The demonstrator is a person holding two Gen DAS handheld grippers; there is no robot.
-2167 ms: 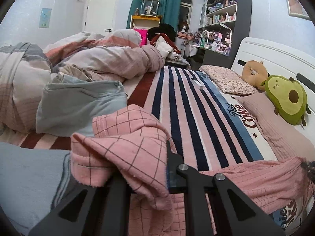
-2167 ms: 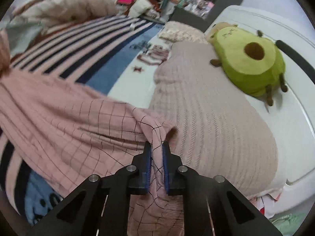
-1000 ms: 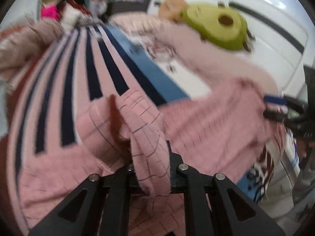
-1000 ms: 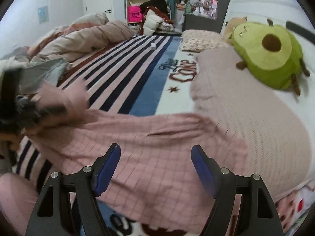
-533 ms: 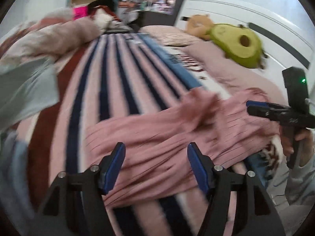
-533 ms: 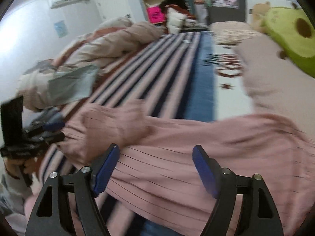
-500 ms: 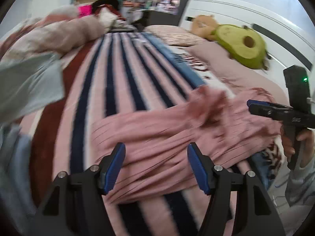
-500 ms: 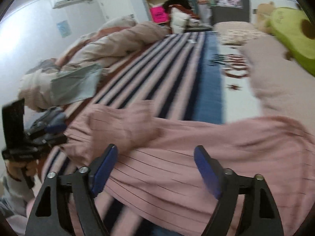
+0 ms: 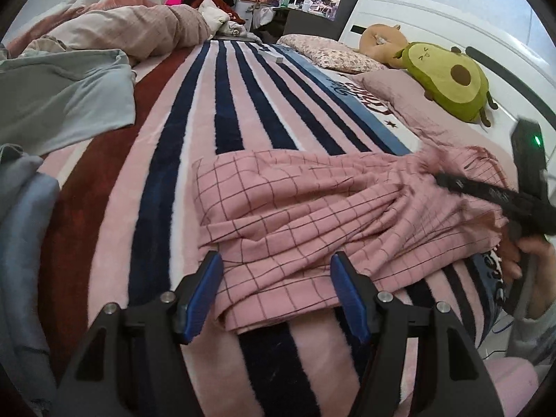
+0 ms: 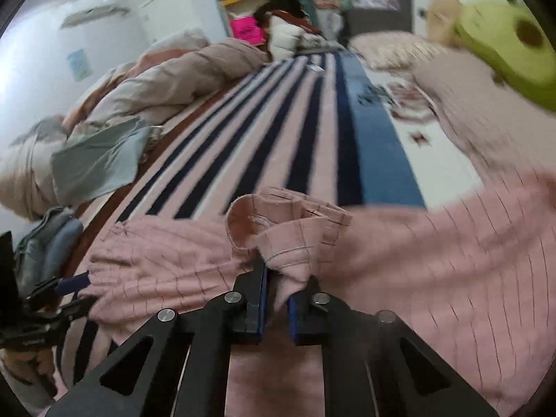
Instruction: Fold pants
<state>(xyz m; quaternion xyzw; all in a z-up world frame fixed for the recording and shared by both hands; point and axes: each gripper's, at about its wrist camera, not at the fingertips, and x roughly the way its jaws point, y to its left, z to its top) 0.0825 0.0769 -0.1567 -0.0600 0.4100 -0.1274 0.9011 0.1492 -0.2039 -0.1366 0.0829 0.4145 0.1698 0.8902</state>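
Pink checked pants [image 9: 312, 208] lie crosswise on the striped blanket [image 9: 222, 111], doubled over with their near edge toward me. My left gripper [image 9: 275, 260] is open. The pants' near edge lies between its blue pads [image 9: 205, 288] without being pressed. In the right wrist view the right gripper [image 10: 276, 278] has its jaws closing on a bunched fold of the pants [image 10: 417, 260], the pads pinching the cloth. The left wrist view shows that right gripper [image 9: 486, 194] lying over the pants' right end, a hand [image 9: 528, 260] on its handle.
A green avocado plush [image 9: 448, 80] and a tan plush [image 9: 382, 38] rest by the white headboard [image 9: 434, 17], above a pink pillow [image 9: 392, 87]. A heaped duvet [image 9: 139, 31] and grey-blue cloth [image 9: 62, 104] fill the left. Bare striped blanket stretches beyond the pants.
My left gripper has let go of the pants end and now stands open at their near edge. The right gripper, open half a second ago, has shut on a fold.
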